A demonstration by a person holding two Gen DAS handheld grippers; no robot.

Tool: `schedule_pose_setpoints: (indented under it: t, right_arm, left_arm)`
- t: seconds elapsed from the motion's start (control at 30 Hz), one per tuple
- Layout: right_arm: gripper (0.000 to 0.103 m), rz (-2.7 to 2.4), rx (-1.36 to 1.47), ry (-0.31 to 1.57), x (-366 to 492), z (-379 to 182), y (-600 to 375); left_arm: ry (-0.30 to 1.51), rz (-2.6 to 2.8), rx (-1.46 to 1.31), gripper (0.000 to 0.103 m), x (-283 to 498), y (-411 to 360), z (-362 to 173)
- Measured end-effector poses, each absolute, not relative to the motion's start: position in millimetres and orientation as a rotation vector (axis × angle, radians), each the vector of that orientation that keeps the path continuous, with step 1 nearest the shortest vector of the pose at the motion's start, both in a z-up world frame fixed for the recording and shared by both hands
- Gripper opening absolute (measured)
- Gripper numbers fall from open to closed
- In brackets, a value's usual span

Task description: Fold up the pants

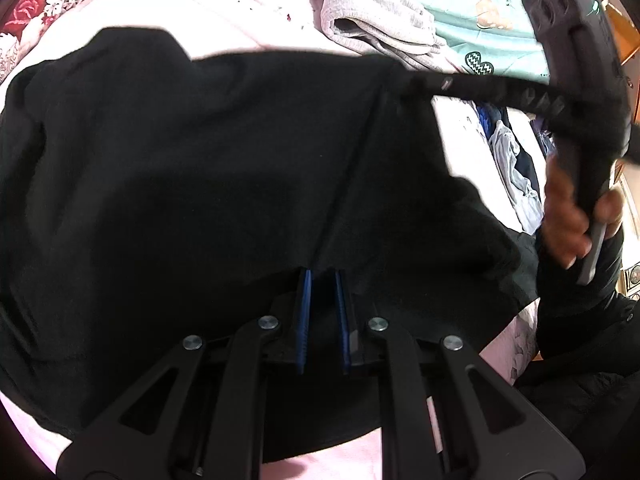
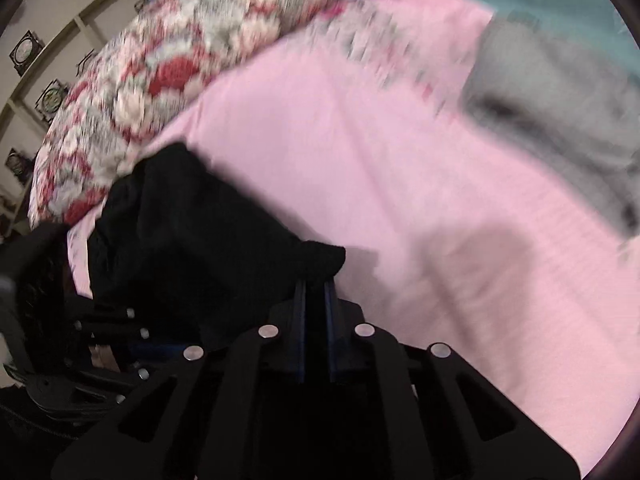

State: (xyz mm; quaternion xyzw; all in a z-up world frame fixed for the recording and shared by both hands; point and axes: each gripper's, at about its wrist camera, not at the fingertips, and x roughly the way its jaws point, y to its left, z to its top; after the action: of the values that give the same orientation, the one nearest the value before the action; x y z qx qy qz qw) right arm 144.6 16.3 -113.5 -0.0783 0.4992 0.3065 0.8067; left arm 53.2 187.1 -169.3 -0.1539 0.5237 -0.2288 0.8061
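Black pants (image 1: 200, 200) spread on pink bed (image 2: 400, 200). Left gripper (image 1: 322, 280) clenched on near hem; right gripper (image 2: 314, 282) clenched on corner (view blurred).

Black pants (image 1: 180, 184) bunched on pink bedsheet (image 2: 400, 168)

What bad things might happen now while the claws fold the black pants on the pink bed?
1. The right claw pinches only a small bunched corner of the black pants, so the cloth could slip out when pulled.
2. The left claw also holds just the near edge, and the middle sags loose, so the fold may come out crooked.
3. The grey clothes lie close behind on the pink sheet; the swinging pants could drag or cover them.
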Motion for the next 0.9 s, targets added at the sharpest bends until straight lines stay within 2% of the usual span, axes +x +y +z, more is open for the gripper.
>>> schedule_pose_setpoints:
  t: [0.1,0.23,0.3,0.33,0.37,0.4,0.43,0.5,0.6,0.63,0.7,0.73,0.8,0.9]
  right_arm:
    - [0.007,0.656,-0.199,1.067,153.1,-101.1,23.3]
    - [0.008,0.605,-0.315,1.145,173.4,-151.0,43.5]
    - [0.016,0.608,-0.270,1.156,181.7,-165.1,38.6]
    - [0.028,0.597,-0.270,1.160,184.6,-163.4,36.2]
    - [0.034,0.581,-0.272,1.167,186.6,-159.3,32.7]
    - [0.035,0.574,-0.246,1.167,187.5,-151.7,25.3]
    - [0.036,0.569,-0.197,1.151,186.5,-136.3,11.9]
    - [0.036,0.546,-0.165,1.097,178.2,-108.0,-8.6]
    - [0.044,0.458,-0.115,1.024,155.7,-70.6,-56.4]
    - [0.044,0.441,-0.095,1.027,150.9,-68.1,-65.9]
    - [0.043,0.407,-0.050,1.056,129.3,-71.7,-94.8]
    - [0.032,0.396,-0.041,1.075,115.0,-76.3,-104.2]
    - [0.023,0.392,-0.005,1.139,84.8,-96.9,-116.1]
    - [0.020,0.382,0.056,1.196,47.4,-122.0,-127.9]
  left_arm:
    - [1.119,-0.484,-0.328,0.013,52.5,186.8,-170.1]
    - [1.119,-0.479,-0.345,0.013,50.9,189.1,-172.2]
    - [1.125,-0.474,-0.340,0.013,50.3,188.9,-168.6]
    - [1.141,-0.455,-0.312,0.013,51.0,186.9,-165.3]
    - [1.144,-0.440,-0.292,0.016,51.8,184.8,-162.6]
    - [1.135,-0.419,-0.256,0.024,53.3,181.0,-155.1]
    - [1.119,-0.415,-0.236,0.028,55.2,177.9,-146.8]
    - [1.082,-0.447,-0.225,0.029,62.7,168.9,-126.0]
    - [1.039,-0.484,-0.209,0.044,83.0,147.1,-104.0]
    - [1.039,-0.486,-0.199,0.045,91.9,137.8,-102.6]
    - [1.082,-0.521,-0.170,0.043,115.0,114.2,-110.8]
    - [1.113,-0.534,-0.148,0.031,124.6,102.9,-119.1]
    - [1.185,-0.498,-0.074,0.011,145.9,83.7,-143.7]
    - [1.224,-0.471,-0.084,0.010,161.5,81.2,-160.4]
